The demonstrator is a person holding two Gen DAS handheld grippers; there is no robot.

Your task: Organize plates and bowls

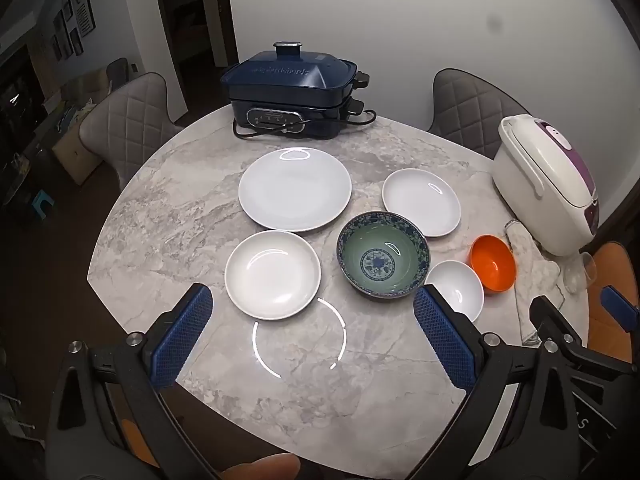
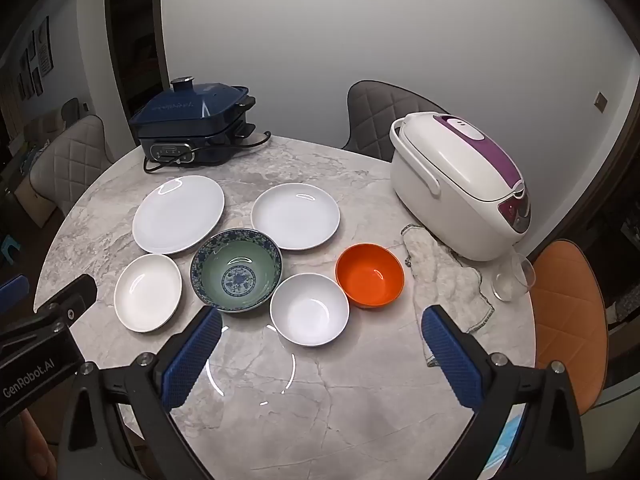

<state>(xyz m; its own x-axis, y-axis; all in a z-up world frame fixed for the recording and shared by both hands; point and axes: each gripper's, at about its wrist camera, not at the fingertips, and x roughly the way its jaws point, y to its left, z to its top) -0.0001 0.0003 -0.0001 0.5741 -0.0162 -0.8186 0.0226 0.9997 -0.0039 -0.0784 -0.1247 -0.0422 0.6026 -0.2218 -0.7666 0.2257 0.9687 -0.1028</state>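
On the round marble table (image 1: 168, 216) (image 2: 360, 400) lie a large white plate (image 1: 295, 190) (image 2: 178, 214), a medium white plate (image 1: 421, 202) (image 2: 295, 216) and a shallow white dish (image 1: 273, 273) (image 2: 147, 292). A blue-patterned green bowl (image 1: 383, 261) (image 2: 236, 270), a small white bowl (image 1: 458, 286) (image 2: 309, 309) and an orange bowl (image 1: 493, 263) (image 2: 370, 275) stand nearer the front. My left gripper (image 1: 312, 312) hangs open above the near table, short of the dish. My right gripper (image 2: 322, 330) is open too, just short of the small white bowl. Nothing is held.
A dark blue electric cooker (image 1: 294, 88) (image 2: 192, 128) sits at the back, a white and purple rice cooker (image 1: 548, 184) (image 2: 456, 188) at the right. A cloth (image 2: 448, 284) and a tipped glass (image 2: 514, 276) lie beside it. Chairs (image 1: 128, 128) (image 2: 568, 312) surround the table.
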